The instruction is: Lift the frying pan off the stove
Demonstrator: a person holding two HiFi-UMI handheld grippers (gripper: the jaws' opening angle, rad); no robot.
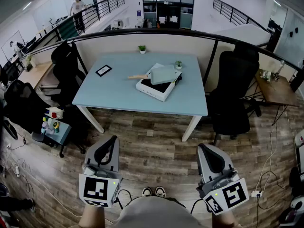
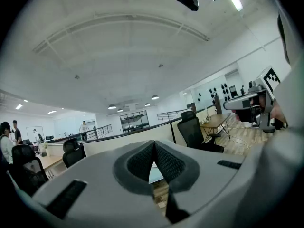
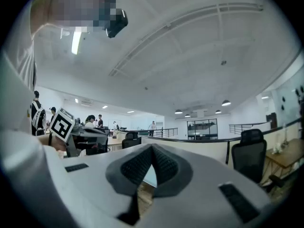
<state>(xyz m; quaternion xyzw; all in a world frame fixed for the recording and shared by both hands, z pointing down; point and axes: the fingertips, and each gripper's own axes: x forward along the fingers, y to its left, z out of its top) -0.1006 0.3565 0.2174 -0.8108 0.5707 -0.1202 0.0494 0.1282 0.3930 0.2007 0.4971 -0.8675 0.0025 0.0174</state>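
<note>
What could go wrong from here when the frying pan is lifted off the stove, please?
The left claw and right claw are both shut, well short of the light blue table; reaching in like that might shove the pale green frying pan on the white stove instead of gripping it. A small potted plant stands close beside the pan and could be knocked over. Held by its wooden handle, the pan may tip.

- From head height, we look steeply down, standing well back from the near edge of the table (image 1: 118, 99).
- Both gripper views tilt upward from low down, sharing the partition (image 2: 118, 139) and ceiling (image 2: 142, 56).
</note>
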